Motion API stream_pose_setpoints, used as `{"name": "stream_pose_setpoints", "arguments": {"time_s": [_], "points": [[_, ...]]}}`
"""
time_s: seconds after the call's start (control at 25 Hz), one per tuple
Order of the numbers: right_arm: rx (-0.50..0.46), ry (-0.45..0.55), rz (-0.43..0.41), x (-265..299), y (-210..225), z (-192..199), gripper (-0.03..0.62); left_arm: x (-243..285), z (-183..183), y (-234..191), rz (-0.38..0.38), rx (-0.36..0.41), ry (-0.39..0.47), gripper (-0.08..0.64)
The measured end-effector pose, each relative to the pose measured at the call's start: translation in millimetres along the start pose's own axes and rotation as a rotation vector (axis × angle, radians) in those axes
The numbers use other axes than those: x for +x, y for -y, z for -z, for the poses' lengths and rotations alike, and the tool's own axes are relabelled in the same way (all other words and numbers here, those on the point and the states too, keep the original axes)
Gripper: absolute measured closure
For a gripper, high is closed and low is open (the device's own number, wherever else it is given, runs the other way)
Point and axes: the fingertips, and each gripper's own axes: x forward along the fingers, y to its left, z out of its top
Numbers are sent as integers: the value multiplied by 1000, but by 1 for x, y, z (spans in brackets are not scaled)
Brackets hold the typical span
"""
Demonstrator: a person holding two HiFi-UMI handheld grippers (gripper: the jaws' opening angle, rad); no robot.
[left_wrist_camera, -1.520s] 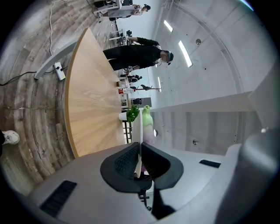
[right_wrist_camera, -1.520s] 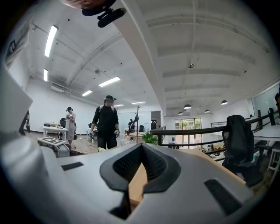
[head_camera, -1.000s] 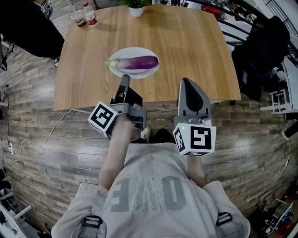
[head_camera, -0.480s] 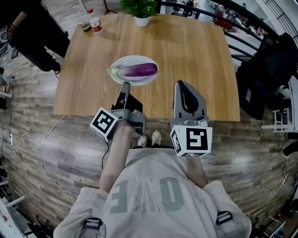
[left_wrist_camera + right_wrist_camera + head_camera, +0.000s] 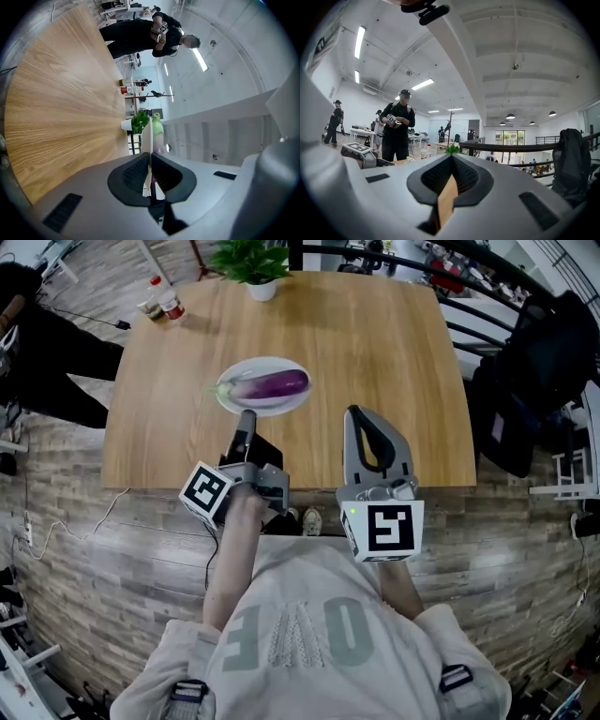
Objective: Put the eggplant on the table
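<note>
A purple eggplant (image 5: 270, 384) with a green stem lies on a white plate (image 5: 246, 406) on the wooden table (image 5: 375, 343). My left gripper (image 5: 247, 414) is shut with nothing in it, its tips at the plate's near rim. In the left gripper view the plate (image 5: 147, 133) shows edge-on straight past the closed jaws, with the eggplant's green end (image 5: 157, 124) behind it. My right gripper (image 5: 353, 412) is shut too and holds nothing, over bare table to the right of the plate. In the right gripper view its tips (image 5: 451, 157) meet.
A potted plant (image 5: 251, 263) stands at the table's far edge, and a bottle and cup (image 5: 161, 301) at the far left corner. A person in black (image 5: 42, 357) stands left of the table. A dark chair with a bag (image 5: 525, 381) is on the right.
Both grippers have moved forward, farther over the table's near edge, still side by side and shut. The eggplant and plate have not moved.
</note>
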Motion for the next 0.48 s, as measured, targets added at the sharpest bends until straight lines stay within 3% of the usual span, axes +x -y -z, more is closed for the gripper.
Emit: {"name": "stream_pose_setpoints", "arguments": {"time_s": [0.48], "points": [[-2,-41,22,13,0,7,574,16,0,-36,-16,5,-59,540]]}}
